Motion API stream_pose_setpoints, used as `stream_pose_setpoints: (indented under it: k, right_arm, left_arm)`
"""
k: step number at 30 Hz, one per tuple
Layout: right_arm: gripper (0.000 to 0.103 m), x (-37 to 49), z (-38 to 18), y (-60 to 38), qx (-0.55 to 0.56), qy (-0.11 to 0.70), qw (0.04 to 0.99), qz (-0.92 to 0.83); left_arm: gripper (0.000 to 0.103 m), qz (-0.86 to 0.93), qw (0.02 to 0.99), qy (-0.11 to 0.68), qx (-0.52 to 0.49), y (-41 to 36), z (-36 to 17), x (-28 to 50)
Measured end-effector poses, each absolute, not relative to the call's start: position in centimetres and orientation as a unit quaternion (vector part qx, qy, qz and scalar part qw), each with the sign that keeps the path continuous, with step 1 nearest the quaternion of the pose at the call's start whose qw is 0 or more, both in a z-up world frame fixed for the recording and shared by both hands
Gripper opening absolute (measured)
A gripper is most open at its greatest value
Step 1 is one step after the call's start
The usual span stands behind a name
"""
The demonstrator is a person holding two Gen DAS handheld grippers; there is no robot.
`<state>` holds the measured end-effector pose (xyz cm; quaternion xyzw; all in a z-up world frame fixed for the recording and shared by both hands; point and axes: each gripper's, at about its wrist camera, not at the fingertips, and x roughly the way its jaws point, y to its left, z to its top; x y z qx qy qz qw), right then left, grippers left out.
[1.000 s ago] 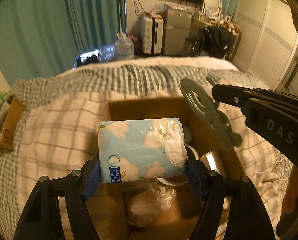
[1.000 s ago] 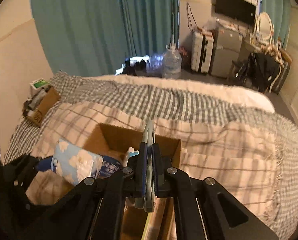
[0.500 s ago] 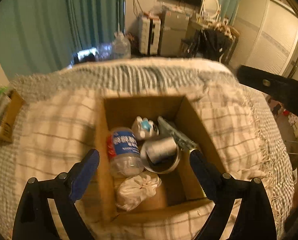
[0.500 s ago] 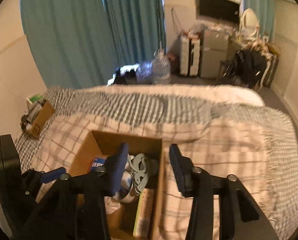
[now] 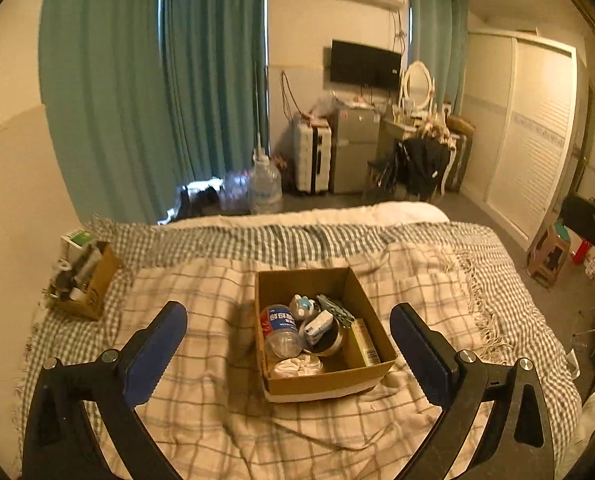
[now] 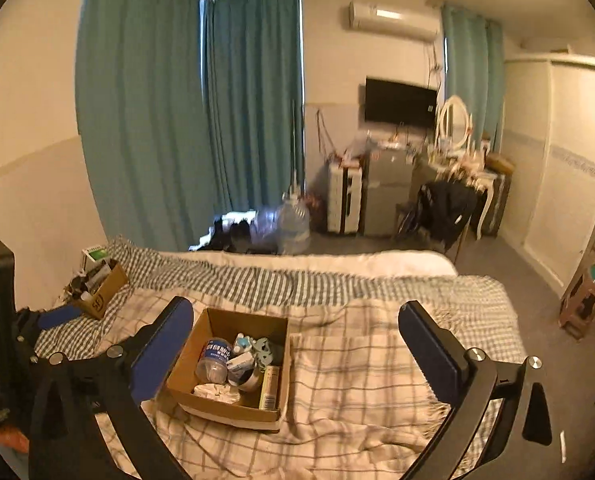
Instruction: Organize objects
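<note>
Open brown cardboard box (image 5: 371,374) on the plaid bedspread (image 5: 201,408): holds the gathered items. Your left gripper (image 5: 288,344) and right gripper (image 6: 296,342): spread, empty. Sorting looks finished; next, check for strays.

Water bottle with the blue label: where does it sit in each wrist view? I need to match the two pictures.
Left wrist: the water bottle lies in the left half of the cardboard box, just below centre of the picture, between the open fingers.
Right wrist: the water bottle lies in the box, lower left, beside the left finger.
Shared landmark: the big water jug on the floor beyond the bed.
</note>
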<state>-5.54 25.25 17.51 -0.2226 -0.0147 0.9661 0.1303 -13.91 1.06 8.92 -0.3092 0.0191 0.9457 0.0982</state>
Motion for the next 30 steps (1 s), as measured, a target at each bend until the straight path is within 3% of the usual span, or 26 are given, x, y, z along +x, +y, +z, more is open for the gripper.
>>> stream_pose_setpoints:
  k: [7, 14, 24, 30]
  right_arm:
    - [0.102, -1.1, 15.4, 23.0, -0.199, -0.074, 0.145, 0.966]
    - [0.102, -0.3, 8.6, 22.4, -0.208, -0.062, 0.141, 0.966]
    - [0.103, -2.8, -2.2, 24.0, -0.246, -0.035, 0.166, 0.954]
    - [0.103, -3.6, -3.2, 24.2, -0.265, -0.025, 0.151, 0.952]
  left_arm:
    - [0.103, 0.967, 0.082, 0.007, -0.241, -1.4, 9.7, -8.9]
    - [0.103, 0.981, 0.053, 0.046, -0.182, -1.1, 5.2, -4.9]
    - [0.103, 0.971, 0.014, -0.001, -0.241, -1.5, -4.3, -7.1]
    - [0.103, 0.965, 0.016, -0.003, -0.260, -1.6, -5.8, -7.1]
